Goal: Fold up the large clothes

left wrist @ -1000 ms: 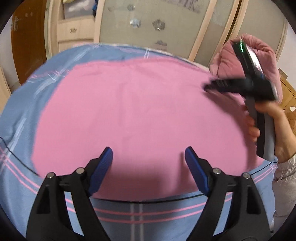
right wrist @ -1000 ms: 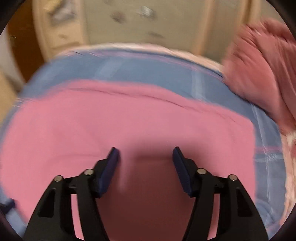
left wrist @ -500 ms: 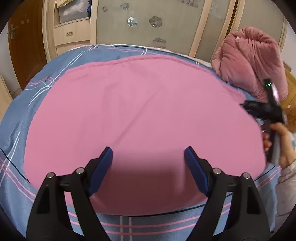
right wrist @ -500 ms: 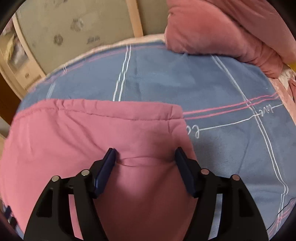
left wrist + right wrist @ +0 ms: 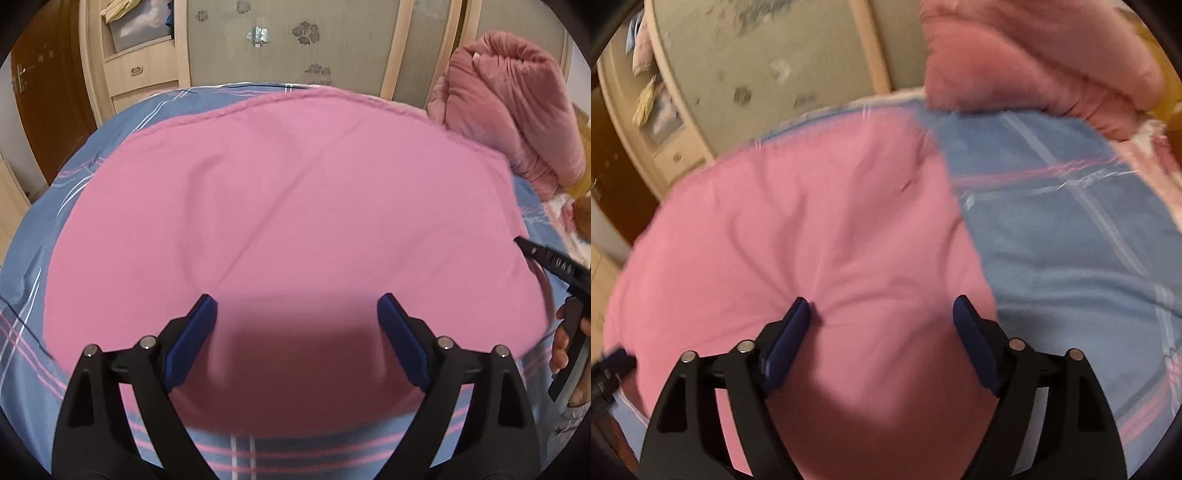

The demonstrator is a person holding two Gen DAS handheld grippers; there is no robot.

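A large pink cloth (image 5: pixel 288 206) lies spread flat on a bed with a blue plaid sheet (image 5: pixel 33 236). My left gripper (image 5: pixel 297 306) is open, hovering over the cloth's near edge. My right gripper (image 5: pixel 881 308) is open over the cloth's (image 5: pixel 820 229) near right part, its left pad at a pucker of wrinkles. The right gripper also shows in the left wrist view (image 5: pixel 546 262) at the cloth's right edge, held by a hand.
A bundled pink quilt (image 5: pixel 513 107) sits at the bed's far right corner, also in the right wrist view (image 5: pixel 1034 59). A wardrobe with sliding doors (image 5: pixel 314 40) and drawers stands behind the bed. Bare blue sheet (image 5: pixel 1071 229) lies right of the cloth.
The right gripper has swung from the cloth's far right side down to its near right edge. The left gripper has edged slightly forward. Both stay open.
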